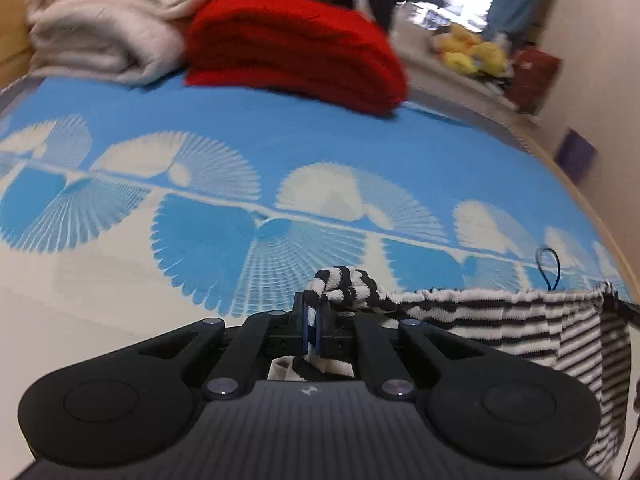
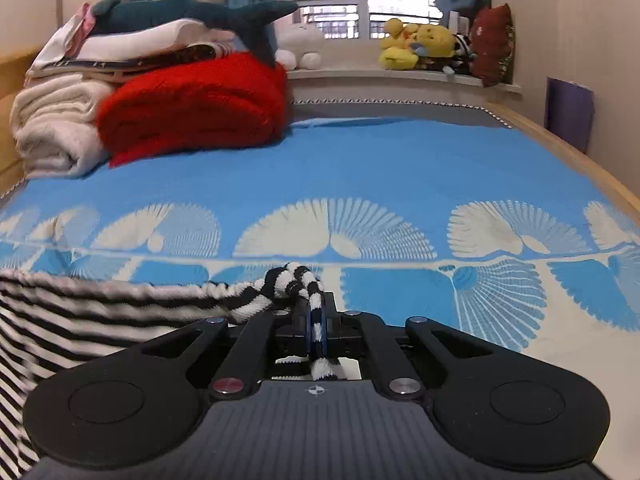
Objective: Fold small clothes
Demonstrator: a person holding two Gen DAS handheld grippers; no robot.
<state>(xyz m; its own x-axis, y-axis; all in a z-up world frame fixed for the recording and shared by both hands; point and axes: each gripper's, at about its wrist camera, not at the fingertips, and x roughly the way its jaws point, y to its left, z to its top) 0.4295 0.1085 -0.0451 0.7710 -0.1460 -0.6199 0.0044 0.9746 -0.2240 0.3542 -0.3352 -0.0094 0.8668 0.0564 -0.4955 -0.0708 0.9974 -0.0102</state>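
A black-and-white striped garment [image 1: 520, 320] hangs stretched between my two grippers above the blue and white bedspread [image 1: 320, 148]. My left gripper [image 1: 313, 312] is shut on one bunched corner of it; the cloth runs off to the right. My right gripper [image 2: 316, 312] is shut on the other bunched corner; the striped garment [image 2: 80, 312] runs off to the left and hangs down. Its lower part is hidden below both grippers.
A folded red blanket [image 2: 192, 108] and folded white blankets [image 2: 52, 128] are stacked at the far left of the bed, with a plush shark [image 2: 192, 12] on top. Yellow plush toys [image 2: 416, 44] sit on the windowsill. The wooden bed edge [image 2: 560, 152] runs along the right.
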